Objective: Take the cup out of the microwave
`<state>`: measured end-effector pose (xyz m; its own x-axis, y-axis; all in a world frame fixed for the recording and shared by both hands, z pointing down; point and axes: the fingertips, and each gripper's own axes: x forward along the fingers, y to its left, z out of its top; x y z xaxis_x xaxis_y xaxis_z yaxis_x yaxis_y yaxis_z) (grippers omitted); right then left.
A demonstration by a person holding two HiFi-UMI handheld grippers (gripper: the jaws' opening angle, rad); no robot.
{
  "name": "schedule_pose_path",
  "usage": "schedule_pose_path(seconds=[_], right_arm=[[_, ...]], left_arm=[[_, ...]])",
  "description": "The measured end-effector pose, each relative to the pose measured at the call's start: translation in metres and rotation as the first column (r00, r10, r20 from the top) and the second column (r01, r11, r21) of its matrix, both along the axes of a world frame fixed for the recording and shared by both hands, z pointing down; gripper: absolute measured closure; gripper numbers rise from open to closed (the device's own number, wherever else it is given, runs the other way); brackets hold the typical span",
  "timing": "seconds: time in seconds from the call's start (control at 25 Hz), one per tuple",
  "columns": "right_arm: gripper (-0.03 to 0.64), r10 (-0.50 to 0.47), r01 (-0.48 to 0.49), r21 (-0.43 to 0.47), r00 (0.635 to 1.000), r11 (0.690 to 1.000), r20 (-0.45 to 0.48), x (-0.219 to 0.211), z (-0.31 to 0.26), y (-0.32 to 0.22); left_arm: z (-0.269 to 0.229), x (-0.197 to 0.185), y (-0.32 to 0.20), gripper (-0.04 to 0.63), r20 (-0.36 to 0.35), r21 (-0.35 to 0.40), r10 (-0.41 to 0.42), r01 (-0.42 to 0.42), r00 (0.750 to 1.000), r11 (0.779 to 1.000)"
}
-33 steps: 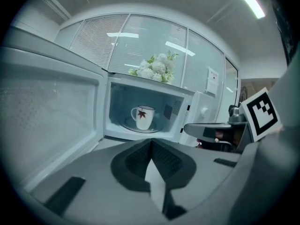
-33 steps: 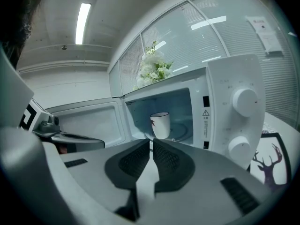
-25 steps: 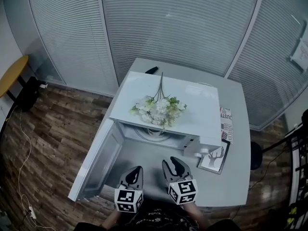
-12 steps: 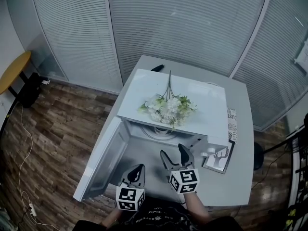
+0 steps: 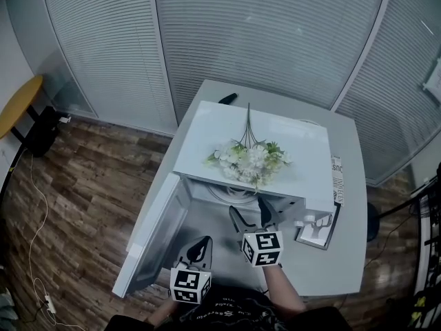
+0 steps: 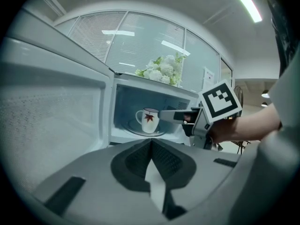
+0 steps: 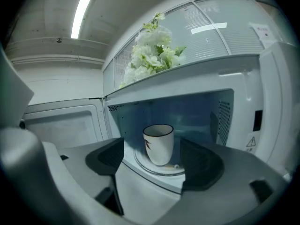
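In the head view we see a white microwave (image 5: 296, 150) on a grey table (image 5: 344, 254). Its door (image 5: 155, 229) is swung open to the left. A bunch of white flowers (image 5: 251, 161) lies on top of the microwave. A small picture frame (image 5: 317, 229) lies on the table just beside the microwave's right side. The right gripper (image 5: 248, 209) reaches toward the open cavity with its two jaws spread. The left gripper (image 5: 202, 243) stays lower, in front of the door, and its jaws make one closed point. The cup is hidden from this view under the microwave's top.

In the left gripper view the dark jaws are pressed together and nothing is between them. Behind them we see the cup (image 6: 149, 121) standing upright on the glass turntable (image 6: 140, 131) inside the microwave. The cup is white with a red leaf on it. One jaw of the right gripper comes from the right, close to the cup.

In the right gripper view the jaws are wide and are opening. The cup appears between them but deeper inside, on the turntable. The pads do not touch it.
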<state>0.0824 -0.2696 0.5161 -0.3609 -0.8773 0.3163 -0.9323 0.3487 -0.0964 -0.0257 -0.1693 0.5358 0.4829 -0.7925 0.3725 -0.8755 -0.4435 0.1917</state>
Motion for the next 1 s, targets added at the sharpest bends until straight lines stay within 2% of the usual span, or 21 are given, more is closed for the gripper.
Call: schedule_pose_path(seconds=[0.24, 0.48, 1.0], right_arm=[[0.25, 0.005, -0.005, -0.021, 1.0, 1.0, -0.011, -0.002, 0.009, -0.019], [0.25, -0.009, 0.008, -0.057, 1.0, 0.998, -0.017, -0.005, 0.02, -0.03], [0.233, 0.007, -0.009, -0.076, 1.0, 0.997, -0.027, -0.008, 0.037, -0.056]], left_arm=[[0.003, -0.002, -0.004, 0.591, 0.016, 0.006, 0.011, -0.011, 1.0, 1.0], [0.004, -0.003, -0.003, 0.591, 0.013, -0.017, 0.013, -0.012, 1.0, 1.0], [0.016, -0.004, -0.006, 0.591, 0.04, -0.052, 0.028, -0.025, 0.999, 0.998]])
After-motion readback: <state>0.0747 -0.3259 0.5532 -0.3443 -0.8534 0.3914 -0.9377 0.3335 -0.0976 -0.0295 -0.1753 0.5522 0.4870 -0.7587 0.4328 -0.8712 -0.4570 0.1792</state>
